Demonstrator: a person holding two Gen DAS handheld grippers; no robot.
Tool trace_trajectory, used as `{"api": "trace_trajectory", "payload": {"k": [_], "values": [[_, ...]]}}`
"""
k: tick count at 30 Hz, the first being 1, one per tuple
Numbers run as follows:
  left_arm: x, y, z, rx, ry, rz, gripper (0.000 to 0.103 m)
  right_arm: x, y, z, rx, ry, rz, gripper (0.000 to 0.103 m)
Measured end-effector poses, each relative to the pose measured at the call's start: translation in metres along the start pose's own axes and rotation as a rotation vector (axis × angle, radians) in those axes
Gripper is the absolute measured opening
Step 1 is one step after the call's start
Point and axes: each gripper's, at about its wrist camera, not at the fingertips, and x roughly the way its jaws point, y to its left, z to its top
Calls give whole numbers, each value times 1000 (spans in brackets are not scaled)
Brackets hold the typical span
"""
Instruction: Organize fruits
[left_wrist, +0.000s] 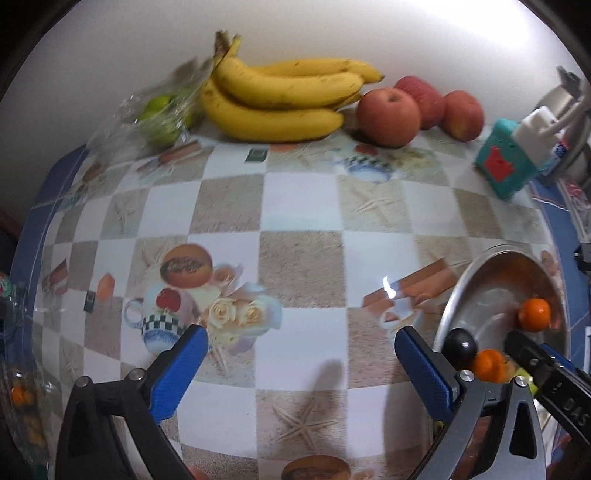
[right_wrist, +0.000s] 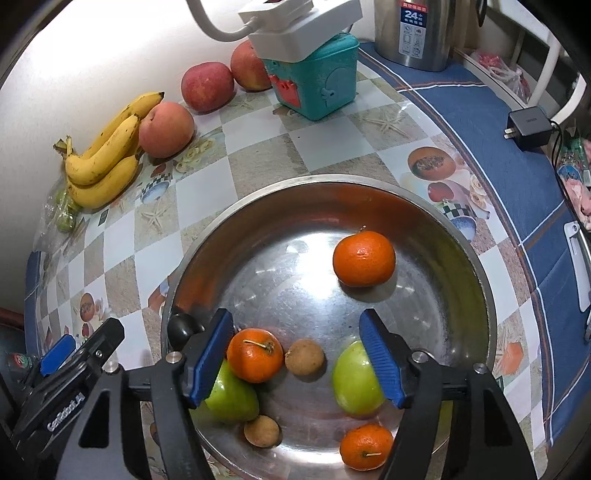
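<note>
A steel bowl (right_wrist: 476, 273) holds three tangerines (right_wrist: 364, 258), two green fruits (right_wrist: 354, 380), two small brown fruits (right_wrist: 304, 357) and a dark plum (right_wrist: 183, 326) at its left rim. My right gripper (right_wrist: 297, 354) is open and empty, low over the bowl, its jaws either side of a tangerine (right_wrist: 255, 354) and a brown fruit. My left gripper (left_wrist: 301, 354) is open and empty over the tablecloth, left of the bowl (left_wrist: 480, 269). Bananas (left_wrist: 280, 99), three apples (left_wrist: 388, 114) and a bag of green fruit (left_wrist: 162, 114) lie at the back by the wall.
A teal toy box (right_wrist: 325, 81) carries a white power strip (right_wrist: 295, 22) at the back. A steel kettle (right_wrist: 417, 33), a black charger (right_wrist: 528, 127) and a plastic bag of small fruit (left_wrist: 22, 398) at the table's left edge are also there.
</note>
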Motion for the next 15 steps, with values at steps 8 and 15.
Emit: {"api": "trace_trajectory", "payload": {"k": [8, 15], "values": [[15, 10, -3, -42, 43, 42, 103, -1, 1, 0, -8, -17, 1, 89], [20, 12, -6, -41, 50, 59, 103, -5, 6, 0, -33, -55, 20, 93]]}}
